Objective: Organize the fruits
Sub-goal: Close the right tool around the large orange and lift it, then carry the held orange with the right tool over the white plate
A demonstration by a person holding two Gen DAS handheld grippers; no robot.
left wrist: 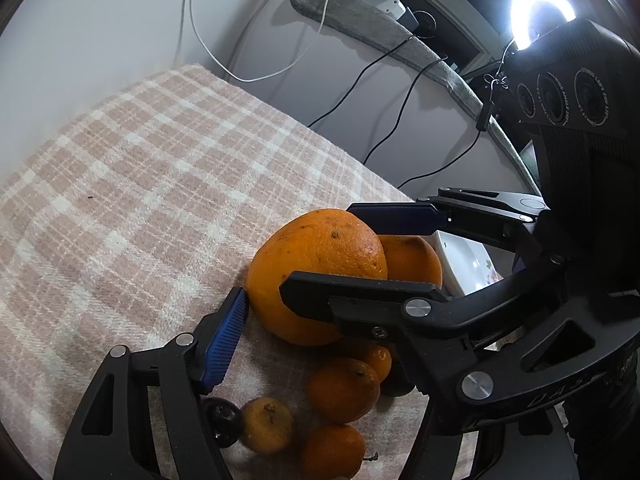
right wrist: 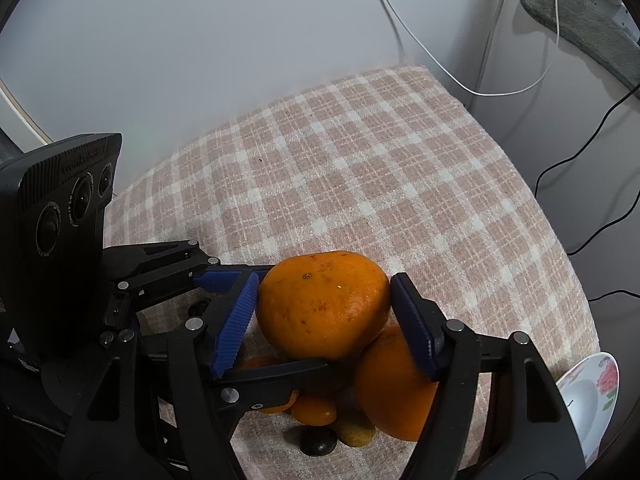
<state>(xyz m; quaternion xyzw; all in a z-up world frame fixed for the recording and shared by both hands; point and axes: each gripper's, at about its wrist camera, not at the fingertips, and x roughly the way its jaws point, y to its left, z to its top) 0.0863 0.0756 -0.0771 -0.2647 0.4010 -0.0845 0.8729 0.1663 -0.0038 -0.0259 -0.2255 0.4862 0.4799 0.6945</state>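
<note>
Where the big orange (right wrist: 324, 304) sat: on top of the fruit pile at the near edge of the checked-cloth table (right wrist: 360, 180), leaning on a second orange (right wrist: 392, 392)
Right claw (right wrist: 324, 292): closed on big orange, blue pads (right wrist: 236, 320) pressed on both sides
Left claw (right wrist: 284, 316): fingers flanked the same orange, one pad touching; grip could not be told
Small oranges (left wrist: 344, 396): below, touching each other
Dark fruit (left wrist: 222, 420): beside them
Plate (right wrist: 588, 396): right of the pile

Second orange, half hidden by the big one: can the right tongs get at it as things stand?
Probably not yet. The right tongs seem already closed on the big orange, which fills their gap. The second orange lies lower, partly under one finger, so the big one must go first.
</note>
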